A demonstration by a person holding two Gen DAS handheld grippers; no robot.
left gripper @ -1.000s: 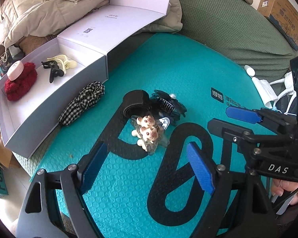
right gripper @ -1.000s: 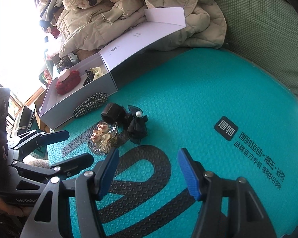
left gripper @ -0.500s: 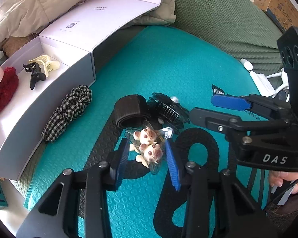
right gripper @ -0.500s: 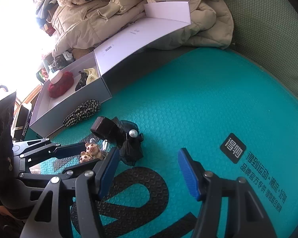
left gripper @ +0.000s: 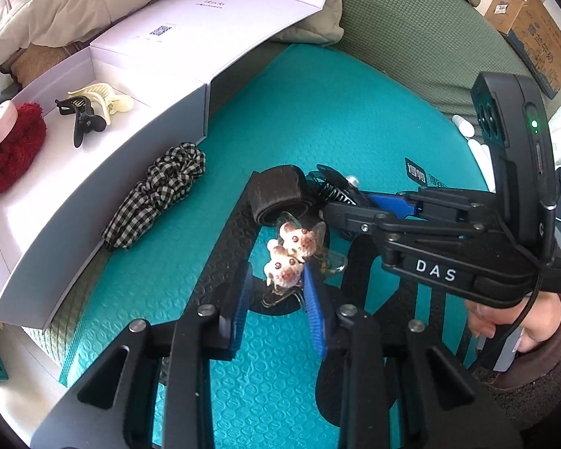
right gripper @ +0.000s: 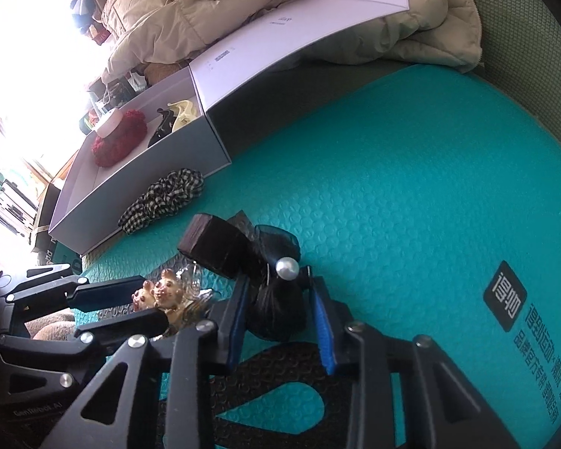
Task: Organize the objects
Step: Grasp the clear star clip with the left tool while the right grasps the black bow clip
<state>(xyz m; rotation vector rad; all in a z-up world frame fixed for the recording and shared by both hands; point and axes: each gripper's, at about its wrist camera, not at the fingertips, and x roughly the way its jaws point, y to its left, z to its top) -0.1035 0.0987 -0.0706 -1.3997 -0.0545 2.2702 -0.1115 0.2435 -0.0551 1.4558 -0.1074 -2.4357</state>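
Observation:
A clear hair clip with two small pink animal figures (left gripper: 286, 258) lies on the teal mat (left gripper: 318, 112). My left gripper (left gripper: 276, 288) is closing on it, blue pads against its sides. The same clip (right gripper: 161, 292) shows in the right wrist view. A black bow clip with a pearl (right gripper: 276, 299) sits between the pads of my right gripper (right gripper: 280, 314), whose jaws are closing and pressing on it. A dark band roll (left gripper: 276, 194) touches both clips. A checked scrunchie (left gripper: 161, 191) lies beside the white box (left gripper: 93, 172).
The open box holds a red scrunchie (left gripper: 11, 149), a pale case (left gripper: 0, 127), a black claw clip (left gripper: 82, 119) and a cream one (left gripper: 101, 97). Beige coats (right gripper: 213, 11) pile behind it. A cardboard box (left gripper: 531, 26) stands far right. A hand (left gripper: 505, 321) holds the right gripper.
Both grippers came down and forward to the pile. The left jaws narrowed onto the animal clip. The right jaws, wide half a second ago, have narrowed around the black bow clip.

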